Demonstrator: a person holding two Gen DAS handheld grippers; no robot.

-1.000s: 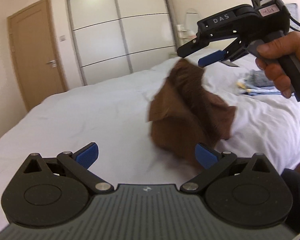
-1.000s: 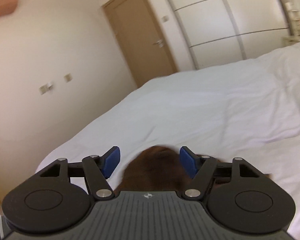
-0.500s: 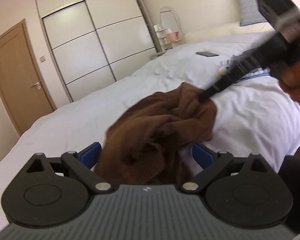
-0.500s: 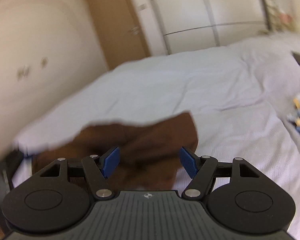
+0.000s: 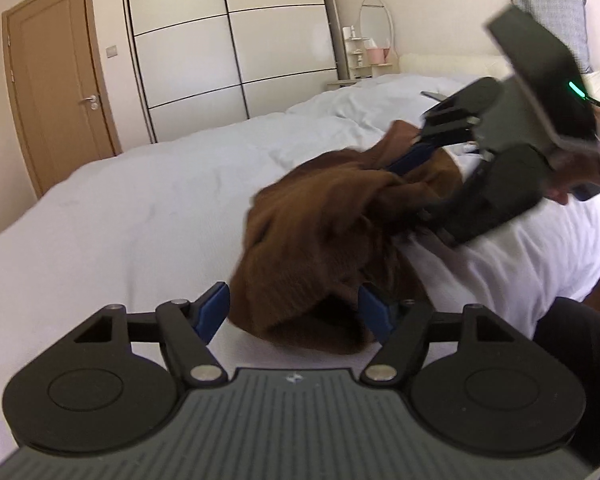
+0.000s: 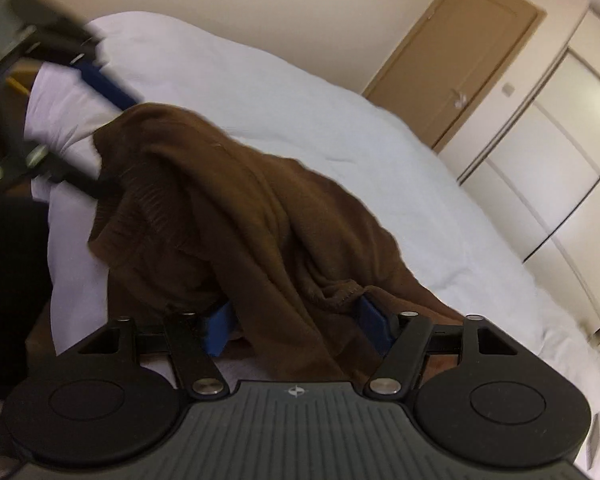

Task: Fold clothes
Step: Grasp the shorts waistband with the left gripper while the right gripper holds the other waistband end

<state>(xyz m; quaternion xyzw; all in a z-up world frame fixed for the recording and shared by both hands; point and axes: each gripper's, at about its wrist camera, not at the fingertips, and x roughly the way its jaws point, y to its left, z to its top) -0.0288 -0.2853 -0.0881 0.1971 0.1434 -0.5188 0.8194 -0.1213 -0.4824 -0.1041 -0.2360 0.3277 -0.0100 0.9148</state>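
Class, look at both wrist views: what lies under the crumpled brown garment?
The brown garment rests bunched on the white bed cover, which shows all around it. Whether anything else lies beneath cannot be seen; its own folds cover that patch of the bed.

left tool (image 5: 294,314): jaws just closing, cloth between them, pads apart
right tool (image 6: 298,326): rolled, jaws just closing around cloth

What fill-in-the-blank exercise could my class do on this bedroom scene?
1. The garment is ____ in colour.
2. It lies on a bed with ____ bedding.
3. The door is ____.
4. The wardrobe stands ____ of the door in the left wrist view.

Missing words: brown; white; closed; right
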